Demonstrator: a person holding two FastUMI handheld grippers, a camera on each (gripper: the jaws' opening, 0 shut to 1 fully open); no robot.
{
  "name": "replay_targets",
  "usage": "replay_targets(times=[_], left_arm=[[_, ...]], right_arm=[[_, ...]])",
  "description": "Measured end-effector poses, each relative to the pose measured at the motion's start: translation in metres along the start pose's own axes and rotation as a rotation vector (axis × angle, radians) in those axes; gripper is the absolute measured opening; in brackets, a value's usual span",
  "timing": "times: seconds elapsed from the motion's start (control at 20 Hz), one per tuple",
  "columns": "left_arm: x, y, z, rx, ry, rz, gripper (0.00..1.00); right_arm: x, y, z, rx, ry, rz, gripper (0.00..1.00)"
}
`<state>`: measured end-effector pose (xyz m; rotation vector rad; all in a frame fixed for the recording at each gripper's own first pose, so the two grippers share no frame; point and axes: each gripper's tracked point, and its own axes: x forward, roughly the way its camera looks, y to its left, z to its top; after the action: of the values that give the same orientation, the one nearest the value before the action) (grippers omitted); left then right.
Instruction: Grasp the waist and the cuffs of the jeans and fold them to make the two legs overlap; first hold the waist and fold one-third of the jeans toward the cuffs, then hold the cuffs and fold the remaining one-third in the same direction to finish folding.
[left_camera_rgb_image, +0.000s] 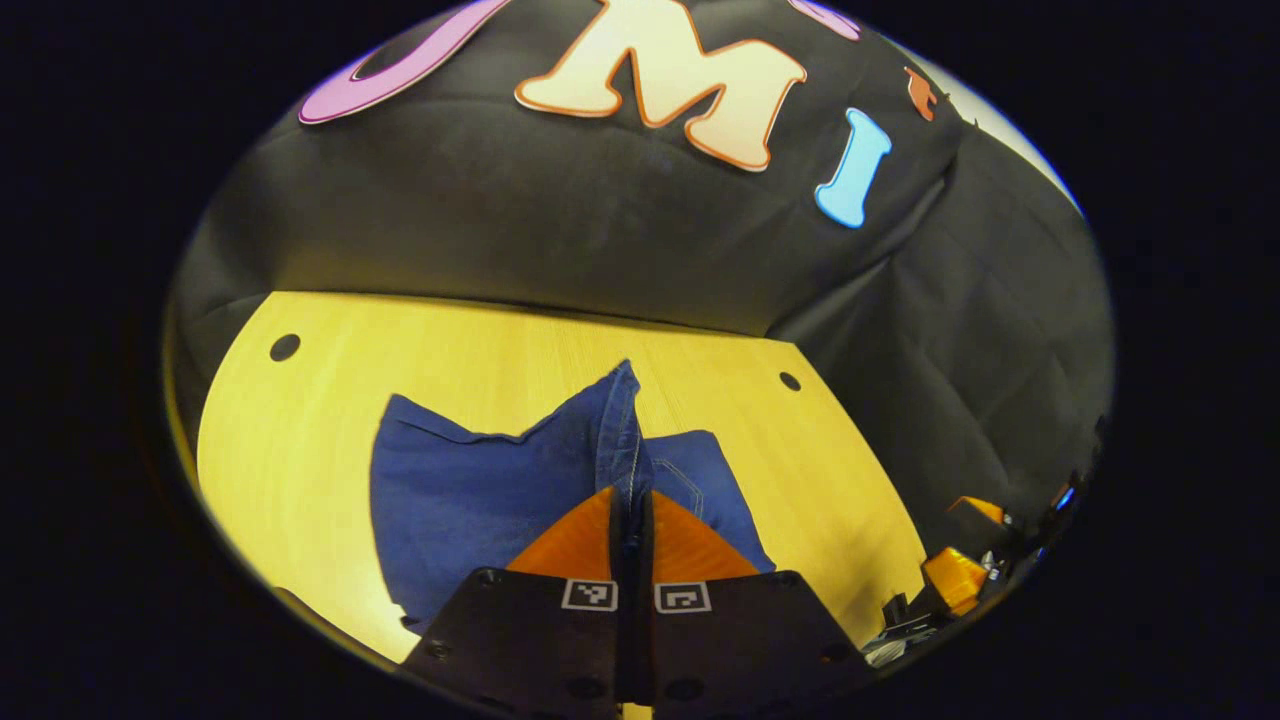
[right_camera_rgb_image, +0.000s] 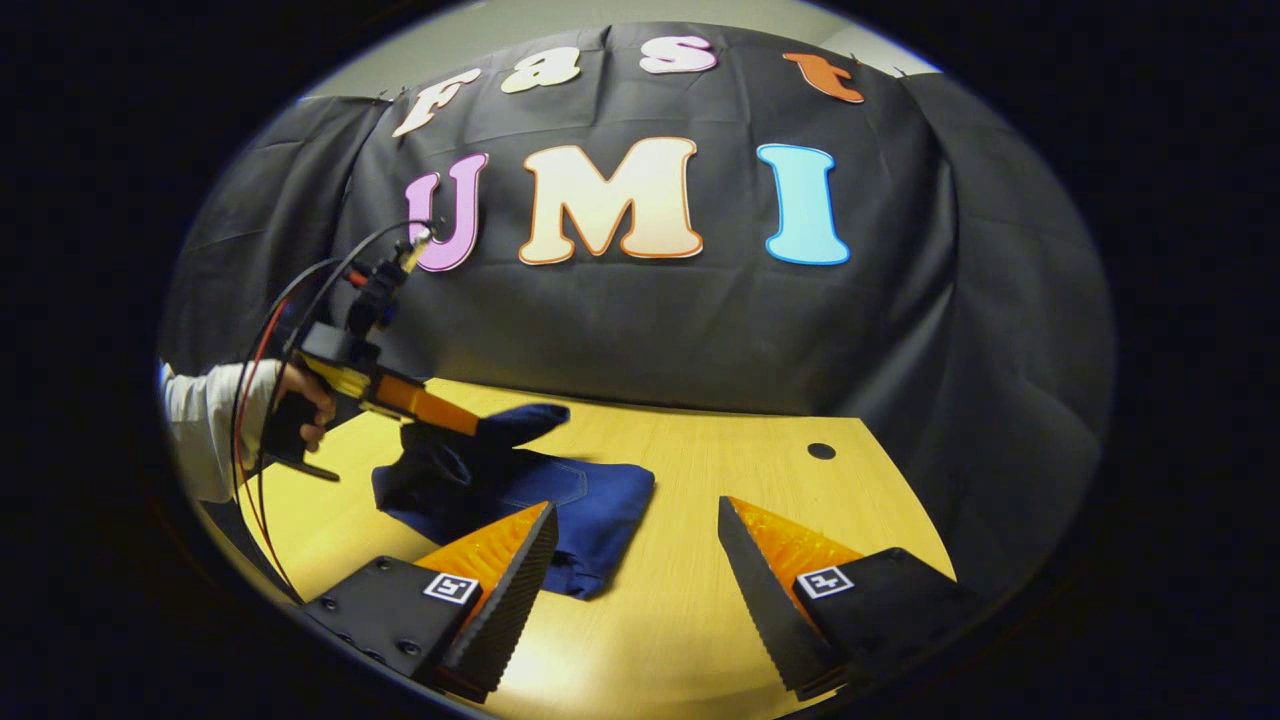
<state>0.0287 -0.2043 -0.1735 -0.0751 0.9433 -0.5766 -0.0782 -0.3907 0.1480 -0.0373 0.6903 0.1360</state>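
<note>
While left gripper (left_camera_rgb_image: 631, 500) pinches jeans (left_camera_rgb_image: 470, 490) edge — right gripper (right_camera_rgb_image: 635, 525) agape.

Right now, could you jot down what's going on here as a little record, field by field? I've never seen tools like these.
Surface: wooden table with small round holes
Garment: blue jeans, partly folded, lying on the table
Left gripper: shut on a raised fold of the jeans, lifting it off the table
Right gripper: open, holding nothing, hovering near the jeans' edge
Person: a hand in a light sleeve holds the left gripper
Stage: folding under way, not finished
</note>
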Motion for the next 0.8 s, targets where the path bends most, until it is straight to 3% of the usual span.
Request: replay_targets(times=[0.2, 0.3, 0.4, 0.55, 0.7, 0.8], left_arm=[[0.027, 0.000, -0.037, 0.007, -0.012, 0.080, 0.00], [0.021, -0.020, -0.032, 0.015, -0.113, 0.030, 0.09], [-0.007, -0.030, -0.014, 0.076, -0.228, 0.031, 0.46], [-0.072, -0.023, 0.016, 0.145, -0.410, 0.148, 0.99], [-0.149, -0.002, 0.038, 0.192, -0.592, 0.290, 0.96], [-0.193, 0.001, 0.039, 0.237, -0.659, 0.343, 0.96]], right_arm=[[0.003, -0.009, 0.001, 0.000, -0.010, 0.038, 0.99], [0.008, -0.007, 0.001, -0.002, -0.011, 0.069, 0.99], [0.009, -0.002, 0.007, 0.006, -0.029, 0.082, 0.99], [0.006, 0.023, 0.038, 0.044, -0.116, 0.088, 0.95], [-0.004, 0.056, 0.075, 0.074, -0.219, 0.068, 0.98], [-0.015, 0.077, 0.098, 0.101, -0.285, 0.048, 0.95]])
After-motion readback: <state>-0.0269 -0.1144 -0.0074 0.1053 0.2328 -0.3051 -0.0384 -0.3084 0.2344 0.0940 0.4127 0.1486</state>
